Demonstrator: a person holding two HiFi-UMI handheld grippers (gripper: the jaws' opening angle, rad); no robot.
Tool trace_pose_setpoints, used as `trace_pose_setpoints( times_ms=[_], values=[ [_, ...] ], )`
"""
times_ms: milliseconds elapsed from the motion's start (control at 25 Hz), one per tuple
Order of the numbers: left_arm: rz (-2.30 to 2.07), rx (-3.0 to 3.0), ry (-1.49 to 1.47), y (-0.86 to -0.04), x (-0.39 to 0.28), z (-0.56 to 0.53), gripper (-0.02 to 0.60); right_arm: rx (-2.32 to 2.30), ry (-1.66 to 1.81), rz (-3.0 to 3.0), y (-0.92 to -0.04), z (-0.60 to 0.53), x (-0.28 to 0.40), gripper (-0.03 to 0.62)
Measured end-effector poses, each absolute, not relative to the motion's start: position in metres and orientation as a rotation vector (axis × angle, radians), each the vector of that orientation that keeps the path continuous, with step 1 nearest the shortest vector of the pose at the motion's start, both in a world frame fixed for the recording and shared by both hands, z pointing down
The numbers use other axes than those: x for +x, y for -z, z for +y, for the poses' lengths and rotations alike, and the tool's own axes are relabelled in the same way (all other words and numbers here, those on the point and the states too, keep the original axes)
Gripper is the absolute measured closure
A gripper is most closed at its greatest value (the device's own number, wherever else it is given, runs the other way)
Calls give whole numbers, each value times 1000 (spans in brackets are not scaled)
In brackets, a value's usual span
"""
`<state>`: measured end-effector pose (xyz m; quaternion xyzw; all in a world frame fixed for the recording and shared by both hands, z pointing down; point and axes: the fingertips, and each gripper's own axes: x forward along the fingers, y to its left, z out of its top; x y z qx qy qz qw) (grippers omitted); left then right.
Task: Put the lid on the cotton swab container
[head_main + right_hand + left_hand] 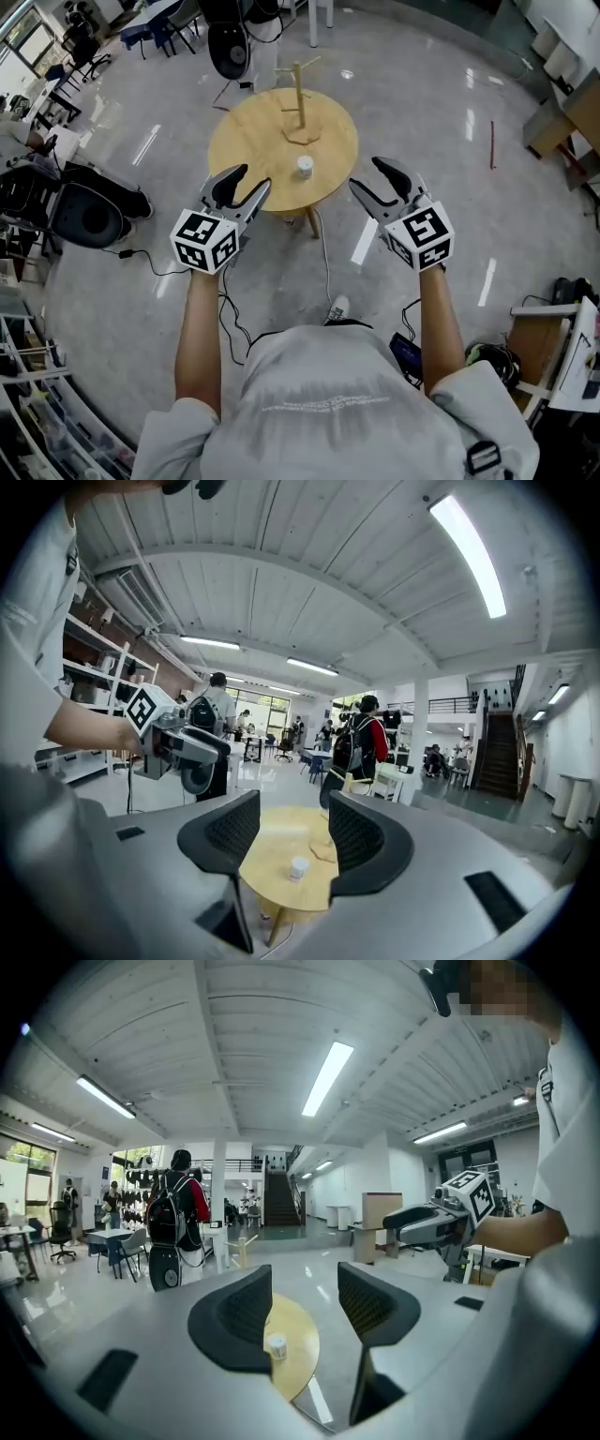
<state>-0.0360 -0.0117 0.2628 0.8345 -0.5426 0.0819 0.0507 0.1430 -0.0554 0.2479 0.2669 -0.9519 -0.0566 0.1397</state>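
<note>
A small white cotton swab container (305,167) stands upright near the front of a round wooden table (253,150). I see no separate lid. Both grippers hang in the air short of the table, well apart from the container. My left gripper (251,180) is open and empty, and so is my right gripper (367,174). In the left gripper view the container (276,1346) shows low between the open jaws of the left gripper (305,1302). In the right gripper view the container (298,866) lies far off between the jaws of the right gripper (292,832).
A wooden branched stand (300,103) rises at the back of the table. A black floor fan (230,47) stands beyond it and a black bin-like object (84,214) to the left. Cables (230,319) trail on the floor. A person with a backpack (178,1213) stands beyond.
</note>
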Motion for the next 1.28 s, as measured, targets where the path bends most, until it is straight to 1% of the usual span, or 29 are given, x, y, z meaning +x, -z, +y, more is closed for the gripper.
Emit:
trace_pose_setpoints(
  times_ms=[200,400,600,1080,1280],
  values=[
    [-1649,2452,-243,-278,-42,-41,353,703,139,-2764,-263,-91,132,334],
    [-1583,2416,-253,-290,-42,-59,353,685,90,-2758,-277,-105,126,326],
    [-1500,2433,-226,-305,-55,-88,354,703,43,-2723,-297,-118,107,318],
    [-1216,2510,-250,-356,-142,-176,368,911,-32,-2594,-345,-173,25,296],
    [-1106,2469,-241,-384,-157,-198,368,965,-78,-2555,-367,-190,10,289]
  ],
)
